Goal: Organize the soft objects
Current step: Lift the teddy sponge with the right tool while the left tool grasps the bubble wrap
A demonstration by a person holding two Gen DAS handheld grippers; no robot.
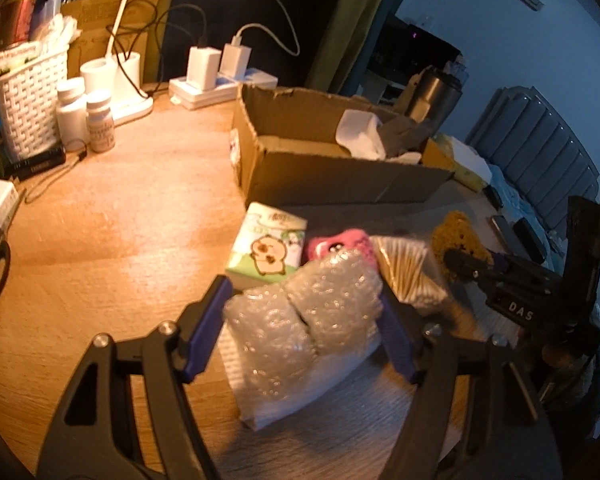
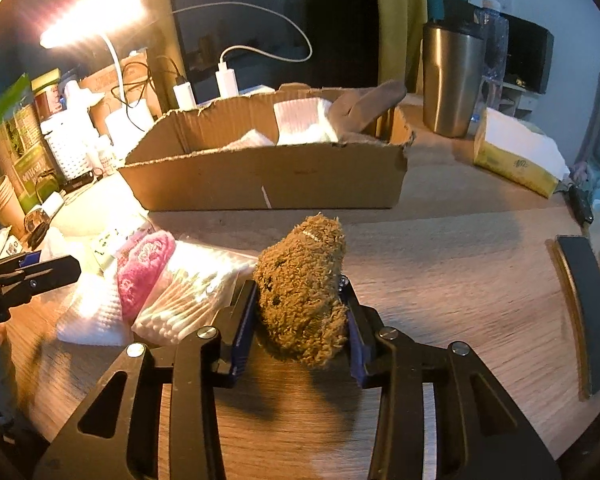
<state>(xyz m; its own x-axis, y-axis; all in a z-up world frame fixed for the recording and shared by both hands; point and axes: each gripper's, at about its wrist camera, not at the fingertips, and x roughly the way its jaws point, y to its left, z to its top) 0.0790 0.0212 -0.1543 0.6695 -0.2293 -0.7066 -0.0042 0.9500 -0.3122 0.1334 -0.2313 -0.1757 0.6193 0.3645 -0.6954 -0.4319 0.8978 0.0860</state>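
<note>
Left wrist view: the left claw [image 1: 304,312] is clenched on a wad of bubble wrap [image 1: 300,320], held low at 6 o'clock over the tabletop [image 1: 120,216], with the tissue pack [image 1: 266,250] and pink plush [image 1: 340,246] just beyond toward 12 o'clock. Right wrist view: the right claw [image 2: 302,312] grips a brown fuzzy toy [image 2: 304,288], the cotton swab bag [image 2: 188,300] at 9 o'clock and the cardboard box [image 2: 260,176] at 12 o'clock.
</note>
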